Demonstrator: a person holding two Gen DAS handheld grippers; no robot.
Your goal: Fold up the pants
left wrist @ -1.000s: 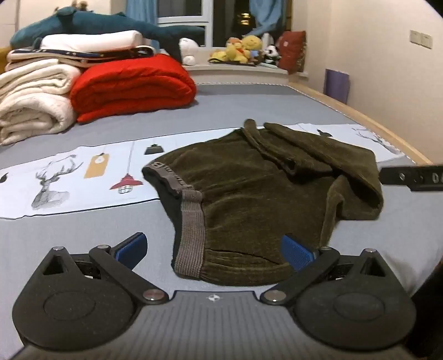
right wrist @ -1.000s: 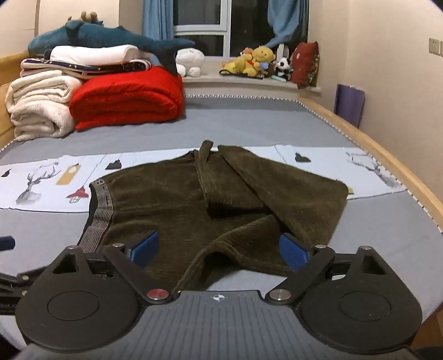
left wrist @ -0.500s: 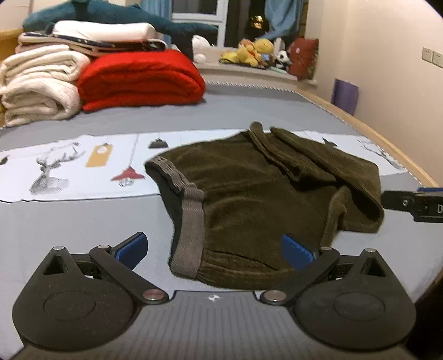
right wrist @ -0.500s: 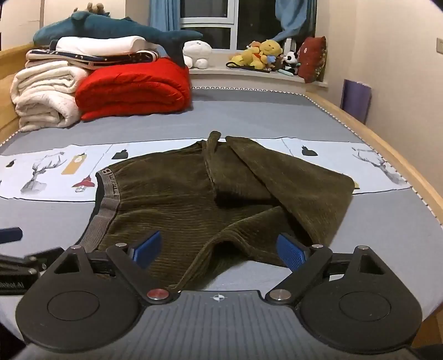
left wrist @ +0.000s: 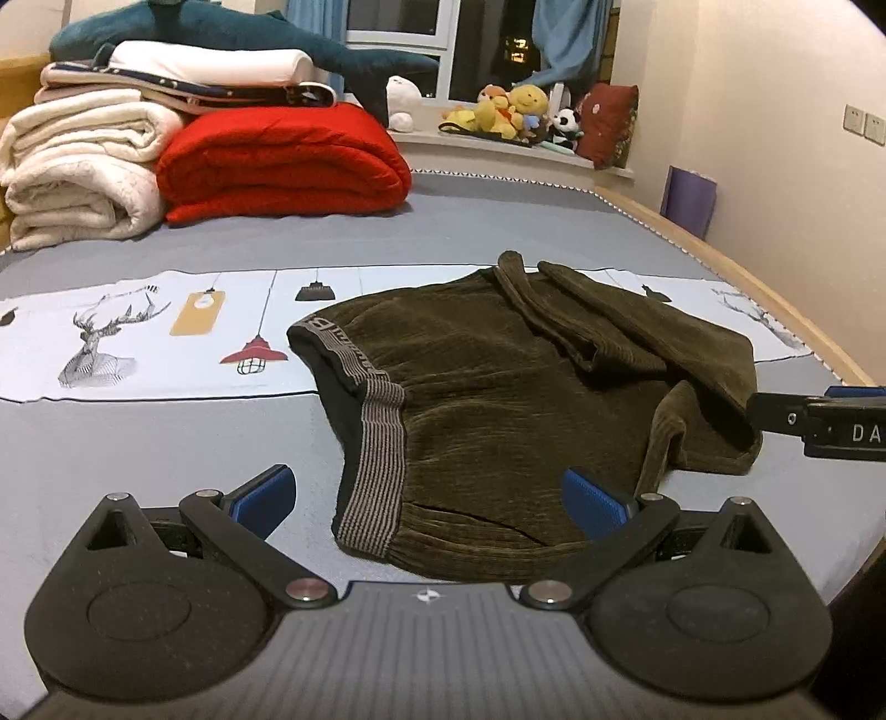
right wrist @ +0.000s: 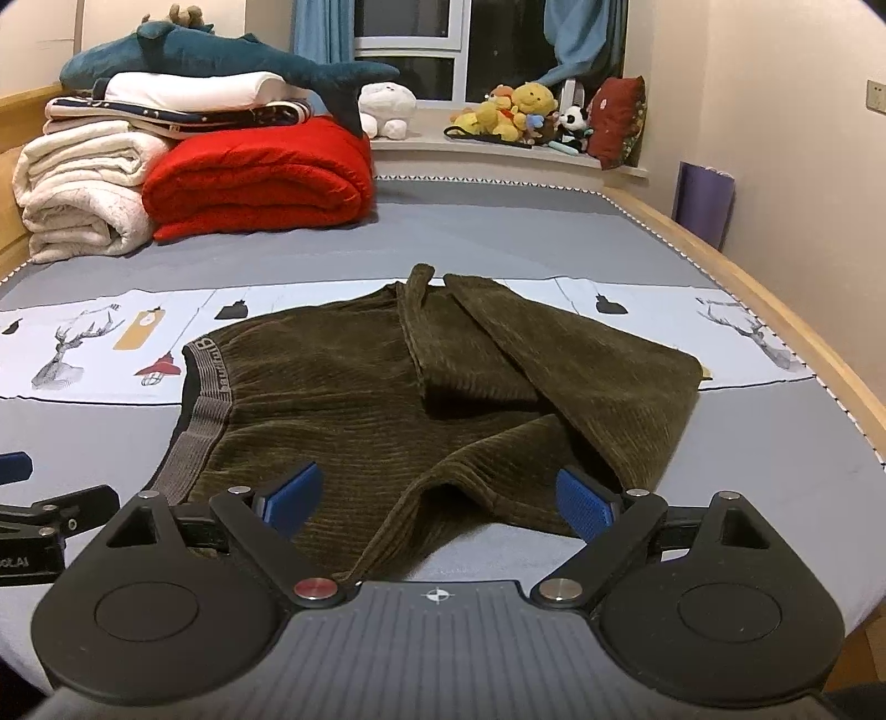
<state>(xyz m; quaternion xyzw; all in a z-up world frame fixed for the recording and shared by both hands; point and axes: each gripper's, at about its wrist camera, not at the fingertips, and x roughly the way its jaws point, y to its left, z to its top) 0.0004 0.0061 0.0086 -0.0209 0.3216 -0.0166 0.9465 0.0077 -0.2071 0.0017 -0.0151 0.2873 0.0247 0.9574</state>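
Grey bedding (left wrist: 166, 443) covered a wide bed, crossed by a pale printed strip (left wrist: 138, 332) with deer and lamp drawings. At the far end sat a rolled red quilt (left wrist: 282, 155), a stack of cream blankets (left wrist: 77, 166) and a plush shark (right wrist: 221, 52) on top of folded linen. Soft toys (right wrist: 520, 111) lined the windowsill.

Dark olive corduroy pants (left wrist: 498, 399) lay across the middle of the bed, partly over the printed strip. Their long axis ran left to right: the grey ribbed waistband (left wrist: 376, 443) faced the left side, and the legs were doubled back on the right, with one leg panel (right wrist: 581, 360) folded over on top. The near hem looked rumpled and slightly lifted, though the fisheye made that hard to judge.

Left gripper (left wrist: 426, 498) hovered low at the near edge of the pants, close to the waistband end, its blue pads (left wrist: 266, 495) spread wide with nothing between them. Right gripper (right wrist: 437, 495) hung over the near hem toward the leg end, its fingers likewise wide apart and gripping nothing; whether its pads (right wrist: 581, 498) brushed the cloth, I could not tell. Each gripper's black finger showed at the edge of the other's view.
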